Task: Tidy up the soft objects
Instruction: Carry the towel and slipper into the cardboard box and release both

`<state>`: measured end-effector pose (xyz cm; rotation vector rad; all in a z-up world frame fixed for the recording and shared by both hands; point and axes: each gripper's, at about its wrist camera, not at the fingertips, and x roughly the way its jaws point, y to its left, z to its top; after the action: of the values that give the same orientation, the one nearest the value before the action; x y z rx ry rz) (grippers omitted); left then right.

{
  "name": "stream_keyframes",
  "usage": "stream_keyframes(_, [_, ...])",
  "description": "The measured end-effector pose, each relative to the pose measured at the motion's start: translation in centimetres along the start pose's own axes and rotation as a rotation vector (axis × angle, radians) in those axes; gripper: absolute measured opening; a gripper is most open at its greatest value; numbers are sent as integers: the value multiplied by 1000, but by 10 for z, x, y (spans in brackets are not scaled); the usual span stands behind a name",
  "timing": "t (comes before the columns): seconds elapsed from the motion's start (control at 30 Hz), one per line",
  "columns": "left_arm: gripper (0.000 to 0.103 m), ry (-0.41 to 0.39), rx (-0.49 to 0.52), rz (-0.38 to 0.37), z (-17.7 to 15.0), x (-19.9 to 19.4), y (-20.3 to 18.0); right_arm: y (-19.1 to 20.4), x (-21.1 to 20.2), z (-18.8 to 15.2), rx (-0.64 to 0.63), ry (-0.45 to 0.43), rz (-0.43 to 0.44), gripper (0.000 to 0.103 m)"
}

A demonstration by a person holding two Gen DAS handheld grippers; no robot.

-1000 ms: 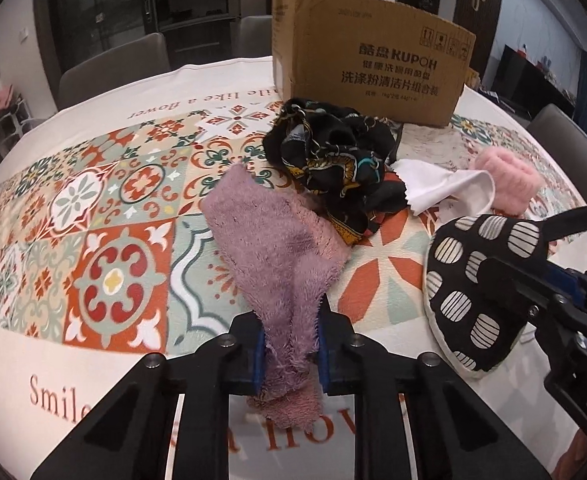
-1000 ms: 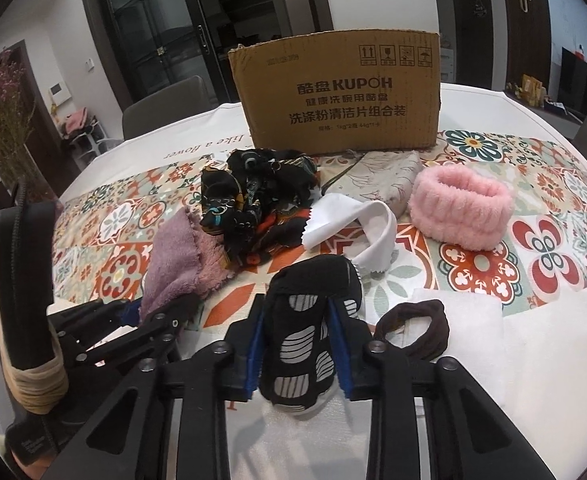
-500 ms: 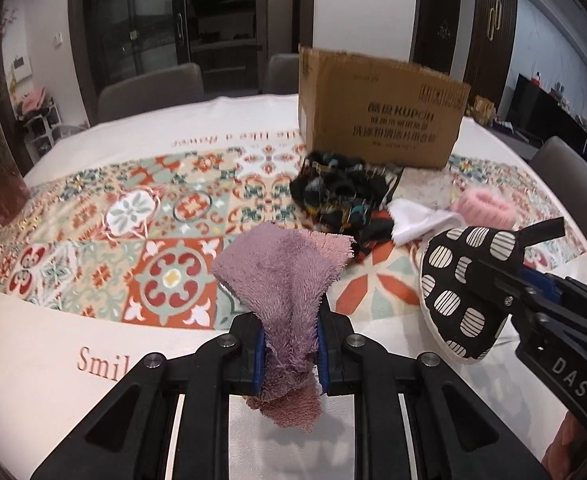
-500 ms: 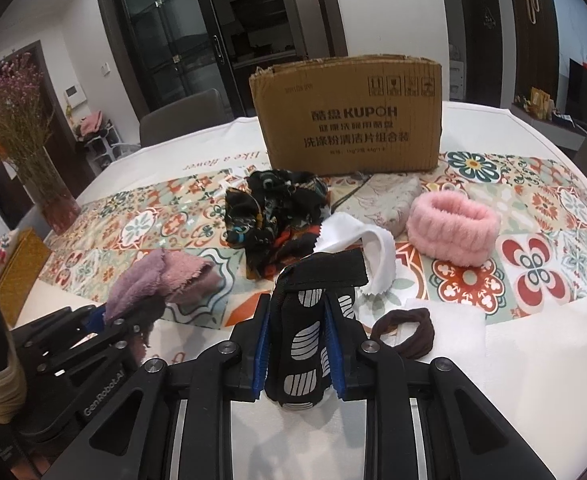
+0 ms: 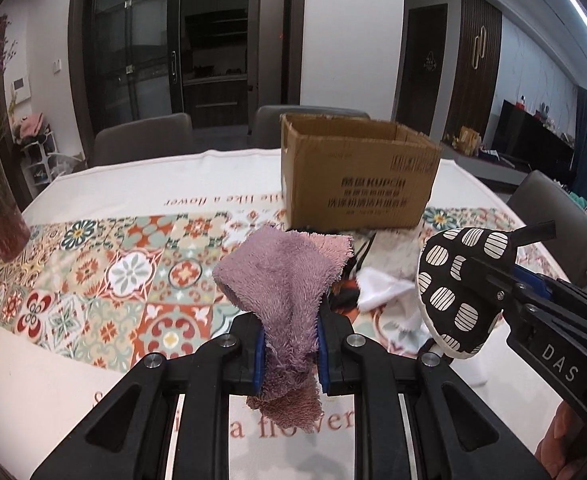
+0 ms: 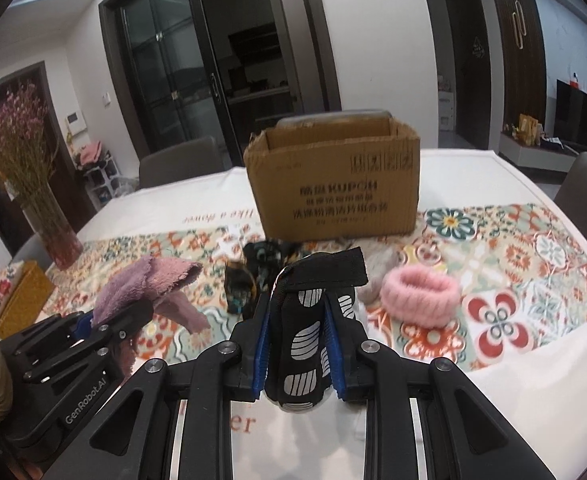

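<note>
Left gripper (image 5: 289, 348) clenched on purple towel (image 5: 281, 280) — right gripper (image 6: 299, 354) clenched on black spotted pouch (image 6: 307, 320); both items held above table (image 5: 93, 200), near side of cardboard box (image 6: 333, 188)

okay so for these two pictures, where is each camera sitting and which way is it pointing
Left wrist view: rides on the left tool, looking forward and down over the purple towel it clamps toward the cardboard box; the right tool enters from the right.
Right wrist view: rides on the right tool, facing the same box over the black spotted pouch it clamps; the left tool shows at left.
Shared: box, towel, pouch, patterned tablecloth.
</note>
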<state>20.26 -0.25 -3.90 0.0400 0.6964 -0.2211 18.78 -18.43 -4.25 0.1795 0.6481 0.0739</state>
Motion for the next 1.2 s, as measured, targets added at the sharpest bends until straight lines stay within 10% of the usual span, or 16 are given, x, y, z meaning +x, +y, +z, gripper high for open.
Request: stream_keyframes(1.2, [20, -119, 81, -78, 172, 65, -49, -54, 39, 152, 42, -173, 52, 26])
